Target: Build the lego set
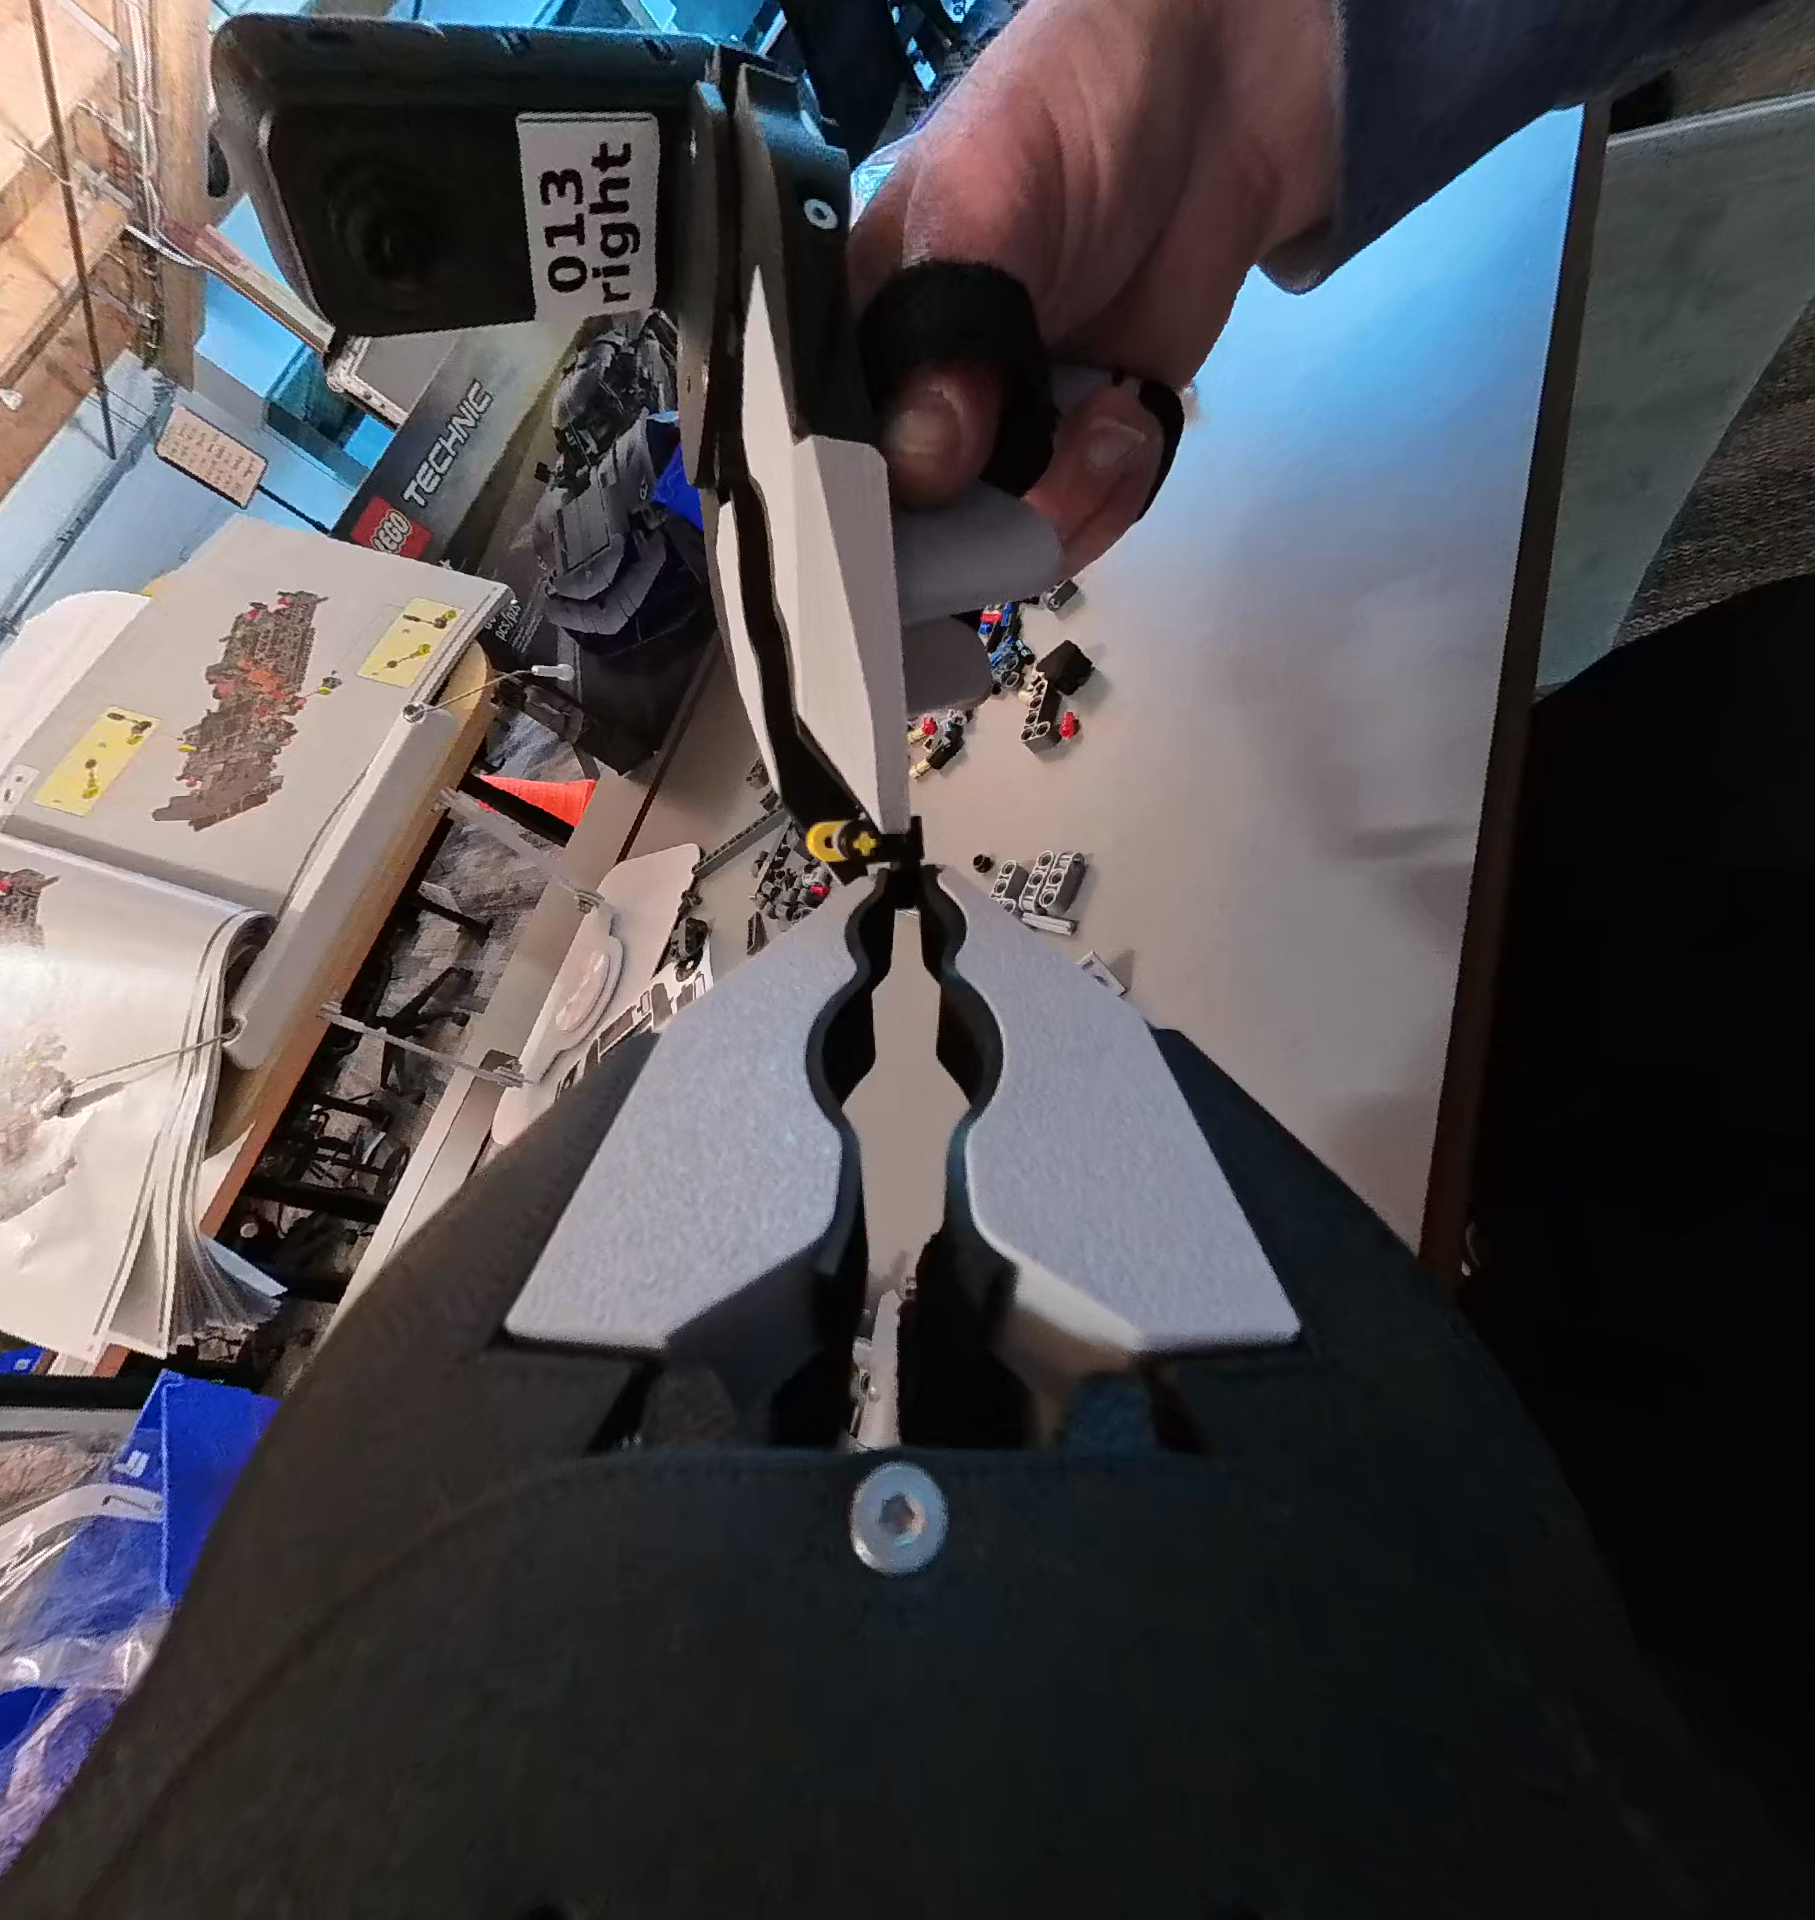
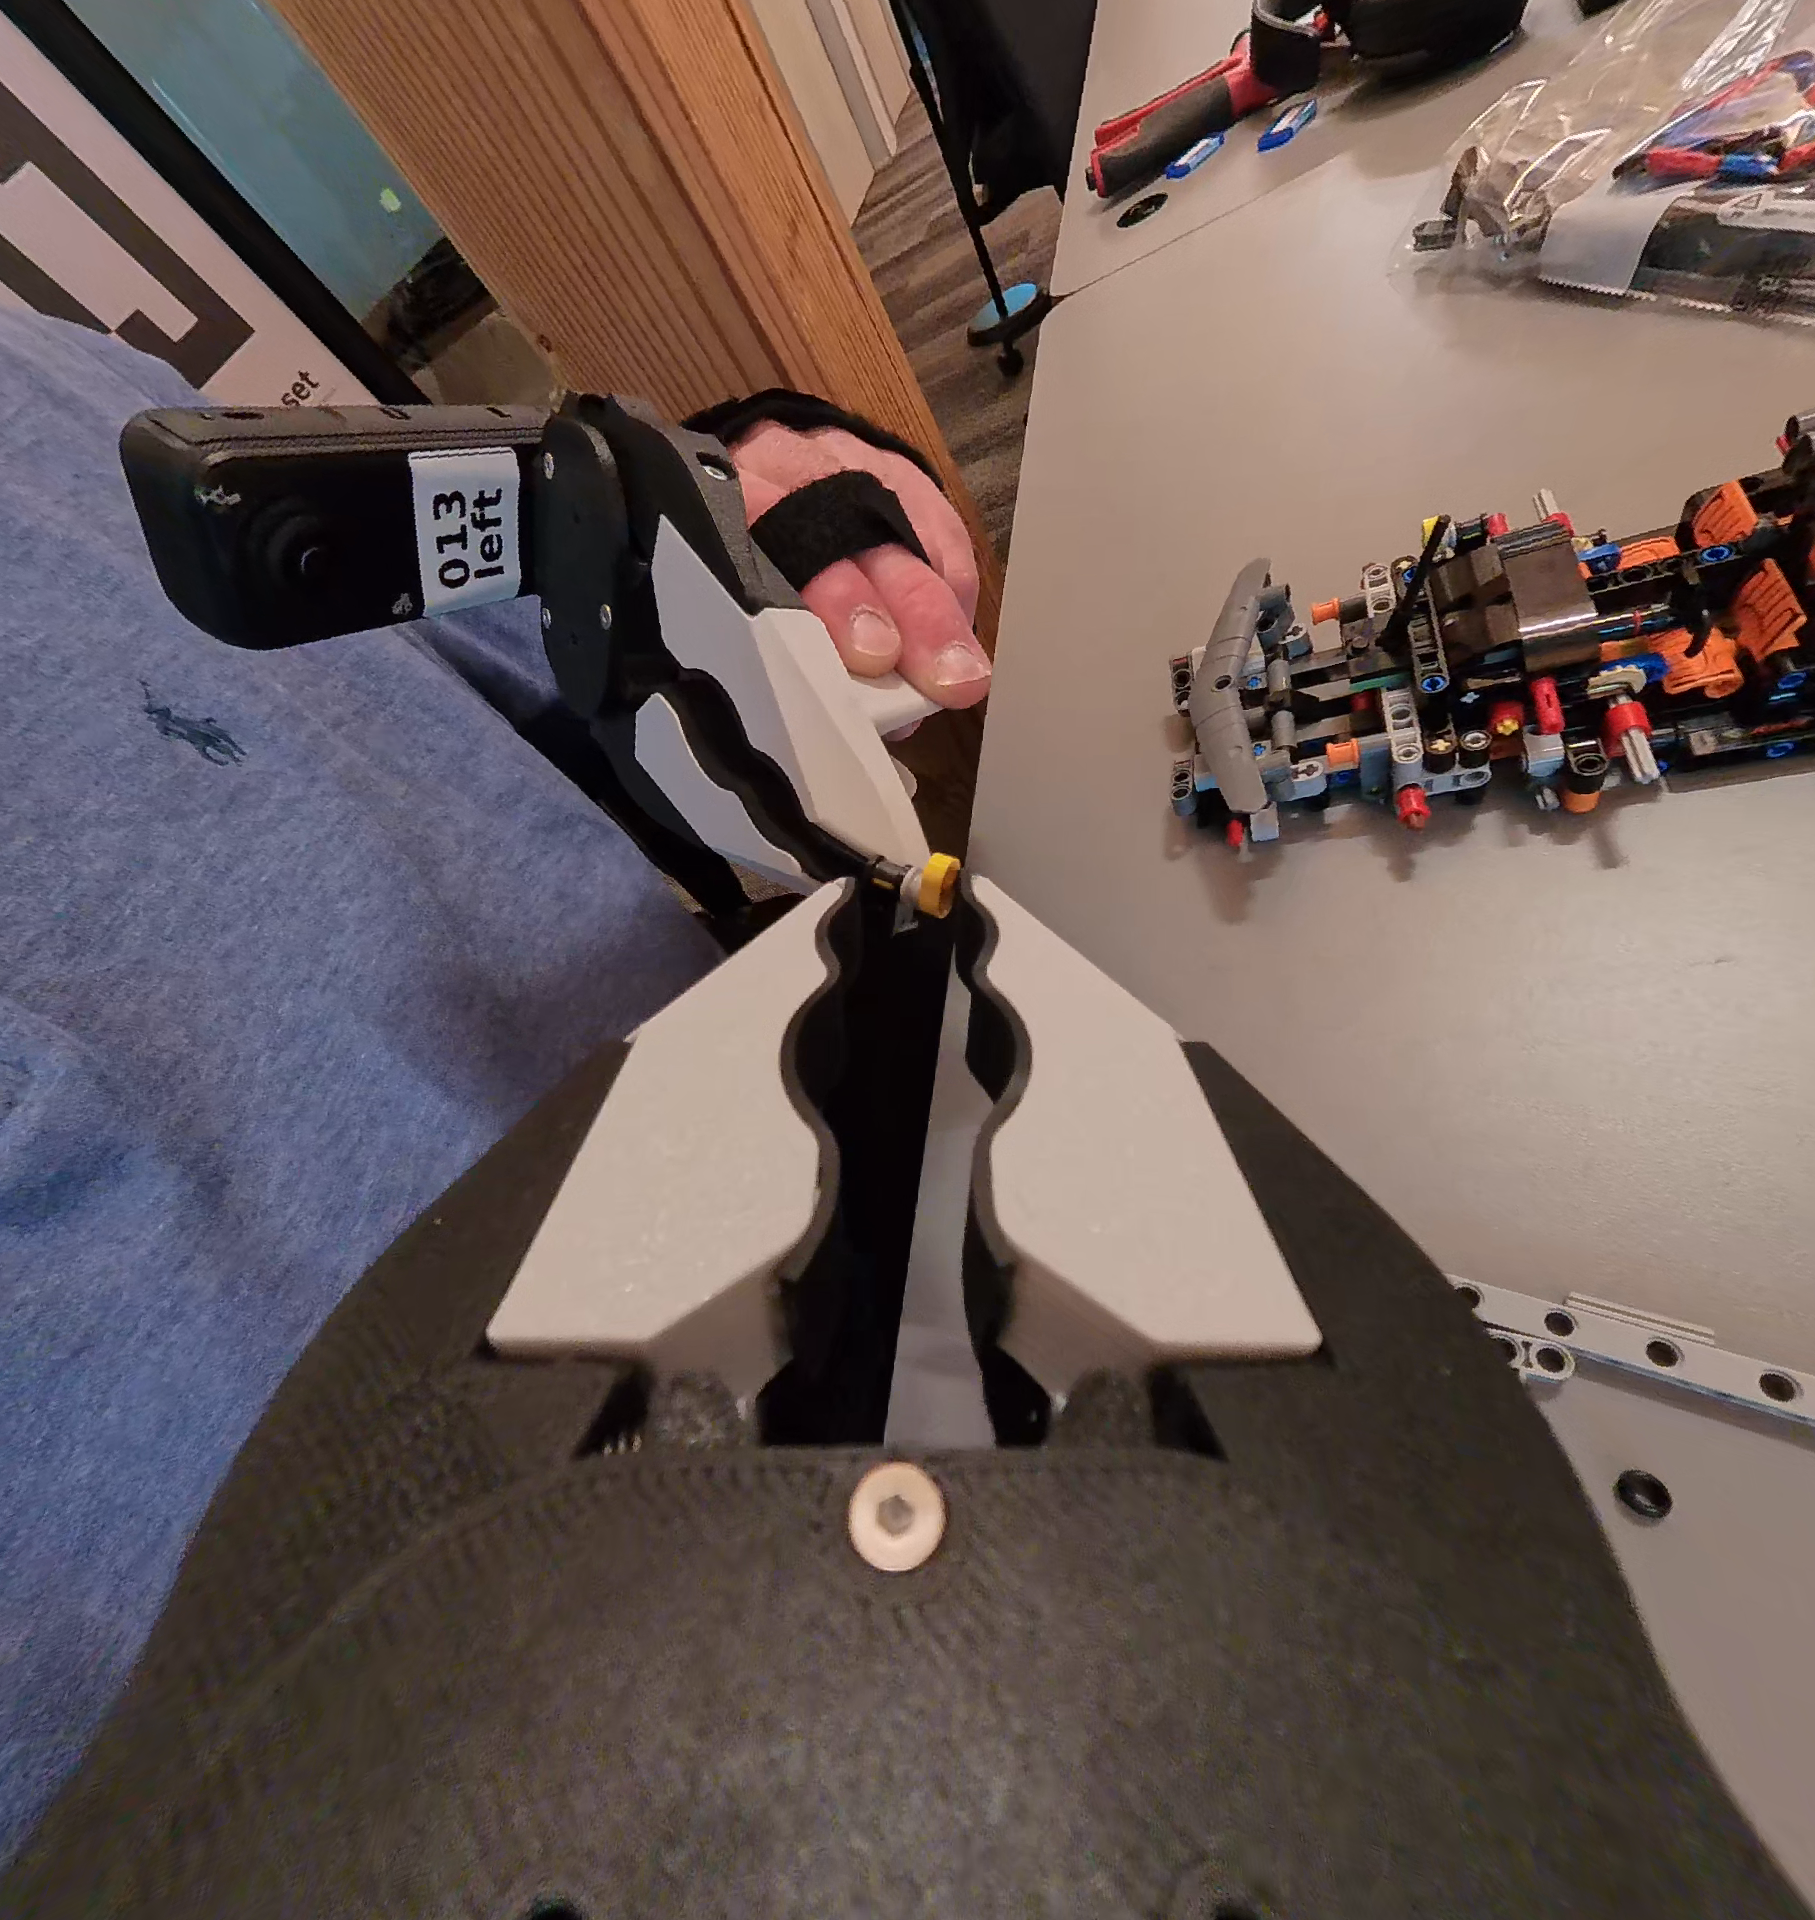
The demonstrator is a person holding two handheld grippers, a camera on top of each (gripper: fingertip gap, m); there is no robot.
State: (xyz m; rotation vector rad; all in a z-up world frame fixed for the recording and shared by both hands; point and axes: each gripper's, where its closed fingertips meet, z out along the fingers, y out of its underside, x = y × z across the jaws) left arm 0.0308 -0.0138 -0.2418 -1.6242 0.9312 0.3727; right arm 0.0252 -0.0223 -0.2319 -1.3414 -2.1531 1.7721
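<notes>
White labels on both camera bodies, writing omitted. Left gripper point(image 1: 901, 883) and right gripper point(image 2: 908, 883) closed on small yellow-tipped pin assembly point(image 2: 924, 883), tips meeting above grey table point(image 2: 1298, 1039) edge. Partly built Technic chassis point(image 2: 1505, 644) on tabletop, well apart; loose parts point(image 1: 1043, 878), instruction booklet point(image 1: 248, 675), set box point(image 1: 529, 499) beyond.

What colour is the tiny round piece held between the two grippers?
Yellow. The little round piece shows best in the right wrist view, on a thin black pin.

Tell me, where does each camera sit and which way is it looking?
Left wrist view: sits on the left gripper, looks across the table at loose parts and the booklet; its fingers, the right gripper and right hand show.
Right wrist view: sits on the right gripper, looks toward the person's blue shirt and the half-built model; its fingers, the left gripper and left hand show.
Shared: the yellow piece where both grippers meet.
</notes>
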